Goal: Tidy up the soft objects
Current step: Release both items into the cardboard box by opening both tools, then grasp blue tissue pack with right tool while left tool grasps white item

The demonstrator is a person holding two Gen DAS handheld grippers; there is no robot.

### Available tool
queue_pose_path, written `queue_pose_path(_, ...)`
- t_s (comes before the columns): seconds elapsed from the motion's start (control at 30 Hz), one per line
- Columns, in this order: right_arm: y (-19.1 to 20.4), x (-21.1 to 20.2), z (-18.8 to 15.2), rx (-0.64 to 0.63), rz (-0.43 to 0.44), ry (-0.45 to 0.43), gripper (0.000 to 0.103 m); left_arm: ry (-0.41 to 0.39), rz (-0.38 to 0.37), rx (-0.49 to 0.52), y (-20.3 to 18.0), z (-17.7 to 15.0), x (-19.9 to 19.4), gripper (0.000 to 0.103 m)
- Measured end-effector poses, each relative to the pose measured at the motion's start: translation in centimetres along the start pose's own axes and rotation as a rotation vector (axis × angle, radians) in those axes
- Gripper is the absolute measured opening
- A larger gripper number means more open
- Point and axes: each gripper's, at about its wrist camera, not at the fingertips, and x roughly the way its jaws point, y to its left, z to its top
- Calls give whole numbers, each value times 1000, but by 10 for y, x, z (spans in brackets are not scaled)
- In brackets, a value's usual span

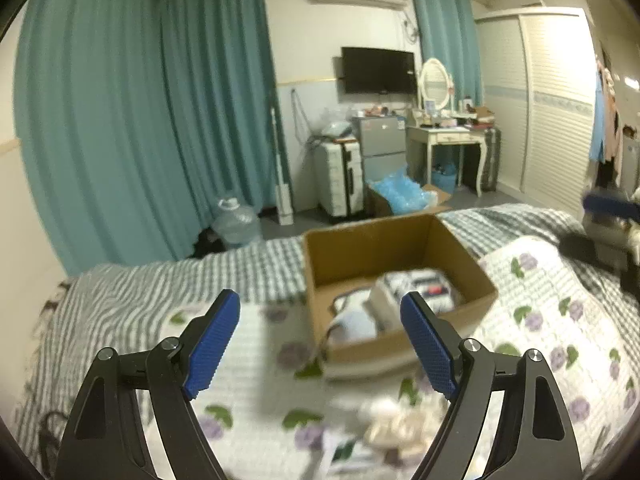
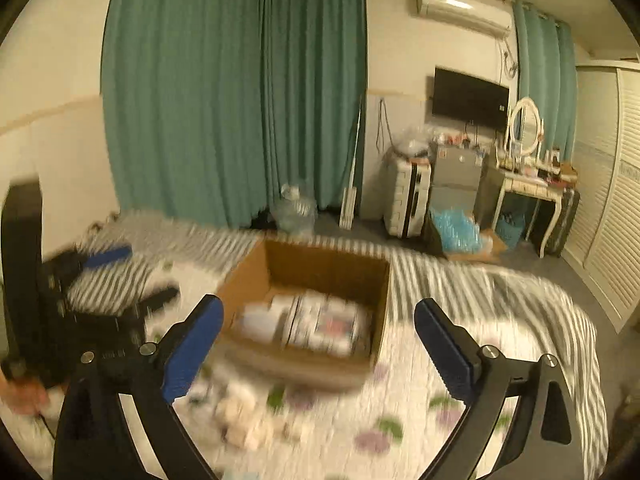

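My left tool [image 1: 320, 336] spread wide and empty, my right tool [image 2: 318, 344] likewise, both above the bed [image 1: 256, 360], cardboard box [image 1: 400, 344] ahead holding blurred packs, pale soft bundle [image 1: 396, 420] on the floral quilt [image 1: 540, 280] just before it

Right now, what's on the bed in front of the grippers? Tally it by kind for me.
Cardboard box, open-topped, with folded items inside too blurred to count: 1
Pale plush object on the floral quilt near the box: 1
Grippers, left gripper and right gripper, both open and empty: 2
Total: 4
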Motion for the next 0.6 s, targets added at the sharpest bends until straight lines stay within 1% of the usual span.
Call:
queue_pose_path(0.07,15,-4,-32,-2,3,52,97,3,15,-13,8,-12,-14,84)
queue_pose_path(0.13,32,1,-68,1,8,117,97,25,25,-36,15,-29,-22,84)
queue_pose_path(0.2,45,12,-102,20,29,193,97,67,2,-62,19,-50,-25,84)
queue_pose_path(0.23,52,20,-121,26,32,250,97,88,-14,-77,21,-62,-24,84)
queue_pose_path(0.33,62,32,-154,59,44,319,97,149,-36,-101,25,-99,-21,84)
queue_pose_path(0.4,69,44,-171,48,39,381,97,179,-33,-104,24,-122,-18,84)
queue_pose_path(0.47,76,54,-181,12,21,411,97,224,-63,-114,25,-144,-13,84)
queue_pose_path(0.53,78,67,-189,22,27,457,97,251,-83,-111,25,-160,-14,83)
queue_pose_path(0.6,76,80,-195,26,1,497,97,268,-92,-102,21,-170,-12,83)
